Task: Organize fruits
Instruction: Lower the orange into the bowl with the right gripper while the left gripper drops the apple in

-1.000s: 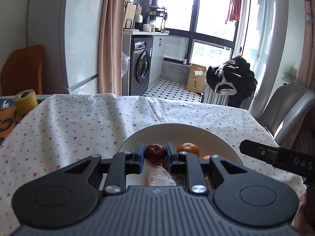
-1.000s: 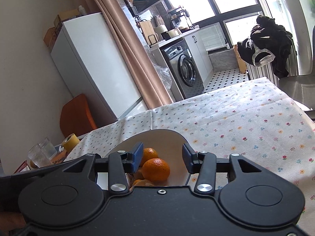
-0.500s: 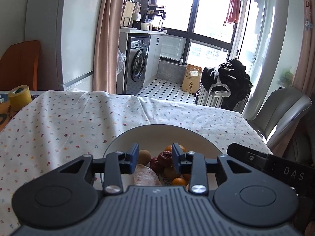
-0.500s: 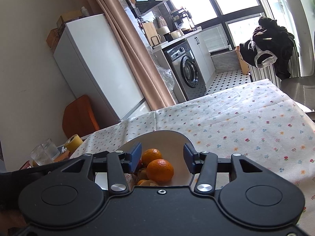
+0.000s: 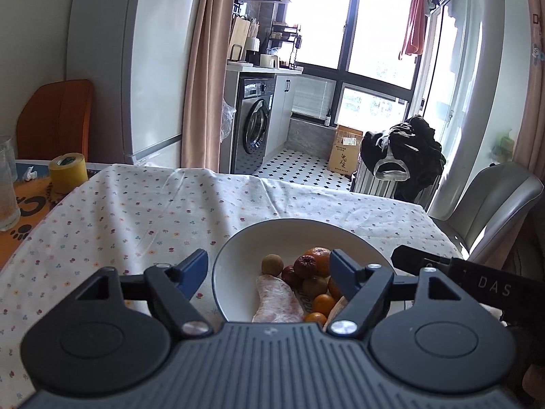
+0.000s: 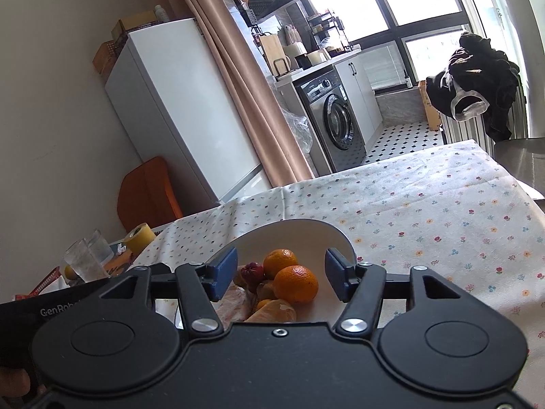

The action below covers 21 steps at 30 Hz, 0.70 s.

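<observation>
Fruits sit piled in a round white bowl [image 5: 235, 255] on the floral-cloth surface [image 5: 136, 218], near its right edge: glossy oranges [image 6: 295, 283], wrinkled dark-red dates [image 5: 305, 265], a tan round longan [image 5: 272, 263]. Left view alone shows the longan and a pale pink peeled piece [image 5: 276, 298]. Left hand-held gripper [image 5: 269, 267] spread, empty; right hand-held gripper [image 6: 281, 274] spread, empty, both above the bowl.

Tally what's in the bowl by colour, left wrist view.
Orange fruits: 4
Dark red fruits: 2
Tan-brown fruits: 2
Pale pink peeled pieces: 2
Total: 10 visible; the fingers may hide more.
</observation>
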### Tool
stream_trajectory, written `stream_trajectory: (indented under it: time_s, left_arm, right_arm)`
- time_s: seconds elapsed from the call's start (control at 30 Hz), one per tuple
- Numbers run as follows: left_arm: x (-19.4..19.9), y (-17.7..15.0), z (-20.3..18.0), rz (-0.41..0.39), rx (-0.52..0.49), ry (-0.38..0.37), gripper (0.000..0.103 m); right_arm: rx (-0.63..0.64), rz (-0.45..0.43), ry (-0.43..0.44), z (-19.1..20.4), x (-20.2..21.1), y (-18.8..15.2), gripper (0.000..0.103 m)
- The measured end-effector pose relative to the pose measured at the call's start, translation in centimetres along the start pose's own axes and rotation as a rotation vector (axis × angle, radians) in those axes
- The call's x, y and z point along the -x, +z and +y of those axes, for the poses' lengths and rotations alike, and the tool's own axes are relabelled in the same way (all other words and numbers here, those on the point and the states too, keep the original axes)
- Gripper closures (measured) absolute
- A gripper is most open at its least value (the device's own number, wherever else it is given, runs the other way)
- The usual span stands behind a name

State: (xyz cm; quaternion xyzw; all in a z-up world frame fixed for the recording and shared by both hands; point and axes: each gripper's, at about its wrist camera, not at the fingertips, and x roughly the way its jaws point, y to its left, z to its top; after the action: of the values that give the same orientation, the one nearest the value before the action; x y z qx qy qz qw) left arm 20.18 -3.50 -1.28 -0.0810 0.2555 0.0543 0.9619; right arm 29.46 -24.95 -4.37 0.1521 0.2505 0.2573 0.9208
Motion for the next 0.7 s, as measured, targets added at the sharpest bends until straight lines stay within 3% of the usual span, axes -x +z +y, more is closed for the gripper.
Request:
stream_trajectory:
  time_s: [0.33, 0.7]
  left_arm:
    - [2.2, -1.1, 1.5, 0.014, 0.015, 0.005, 0.016]
    - [5.5, -1.8, 3.8, 0.003, 0.046, 0.01, 0.006]
  right_arm:
    - [0.065, 0.028, -0.002, 1.8, 1.9, -0.6, 0.036]
    - [0.132, 0.014, 0.005, 4.5, 4.7, -1.1, 0.015]
